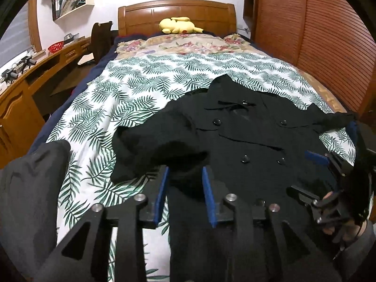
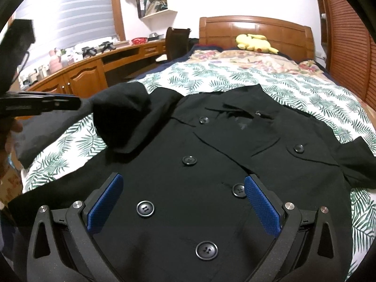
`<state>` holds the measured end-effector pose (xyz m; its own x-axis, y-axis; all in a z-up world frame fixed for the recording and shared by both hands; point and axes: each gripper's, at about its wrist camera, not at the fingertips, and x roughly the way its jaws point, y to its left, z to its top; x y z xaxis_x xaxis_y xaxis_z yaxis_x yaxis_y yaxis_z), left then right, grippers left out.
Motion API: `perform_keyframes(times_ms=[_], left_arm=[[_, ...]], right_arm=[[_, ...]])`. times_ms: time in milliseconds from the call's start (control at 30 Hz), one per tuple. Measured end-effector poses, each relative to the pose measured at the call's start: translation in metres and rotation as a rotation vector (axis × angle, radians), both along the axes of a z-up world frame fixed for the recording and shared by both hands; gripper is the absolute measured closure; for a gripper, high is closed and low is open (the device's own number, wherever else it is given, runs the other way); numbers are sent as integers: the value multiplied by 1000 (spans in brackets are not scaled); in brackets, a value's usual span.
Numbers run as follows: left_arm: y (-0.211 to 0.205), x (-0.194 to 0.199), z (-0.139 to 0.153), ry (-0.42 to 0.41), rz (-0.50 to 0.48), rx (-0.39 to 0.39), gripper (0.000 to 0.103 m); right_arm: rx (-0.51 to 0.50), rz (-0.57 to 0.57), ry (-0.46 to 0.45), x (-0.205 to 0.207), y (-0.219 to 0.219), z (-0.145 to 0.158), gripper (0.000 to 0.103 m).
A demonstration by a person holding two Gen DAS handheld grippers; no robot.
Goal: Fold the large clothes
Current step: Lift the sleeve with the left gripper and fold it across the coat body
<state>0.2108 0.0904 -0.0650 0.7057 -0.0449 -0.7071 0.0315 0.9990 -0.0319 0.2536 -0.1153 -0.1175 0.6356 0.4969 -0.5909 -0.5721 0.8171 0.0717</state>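
A black double-breasted coat (image 1: 246,136) (image 2: 211,141) lies front up on the leaf-print bedsheet (image 1: 131,89). Its left sleeve (image 1: 152,145) (image 2: 122,117) is bunched and folded in over the chest. My left gripper (image 1: 185,171) stands partly open at the sleeve's near end. Black cloth shows in the gap between its blue pads (image 1: 162,195), which do not press on it. In the right wrist view the left gripper (image 2: 77,102) meets the sleeve's tip. My right gripper (image 2: 183,177) (image 1: 329,138) is wide open just above the coat's buttoned front, holding nothing. The other sleeve (image 2: 357,162) lies out to the right.
A yellow plush toy (image 1: 179,25) rests by the wooden headboard (image 1: 176,11). A wooden desk (image 2: 82,75) runs along the bed's left side and a louvred wardrobe (image 1: 329,35) along its right. Grey cloth (image 1: 30,188) hangs at the near left. Bare sheet lies beyond the coat.
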Motion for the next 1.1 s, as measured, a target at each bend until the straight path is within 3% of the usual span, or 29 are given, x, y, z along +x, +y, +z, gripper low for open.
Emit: perform_keyframes(times_ms=[400,733,1100], left_arm=[[58,26,-42,56,116,-10,58],[101,72,-79,126,194,-25,54],[116,102,-133,254,220,-54,53]], right_arm=[[-25,15,18,0,5,-11,0],[-41,26,50,7,10,-20,0],[-67,48,68,10,18,-28,0]])
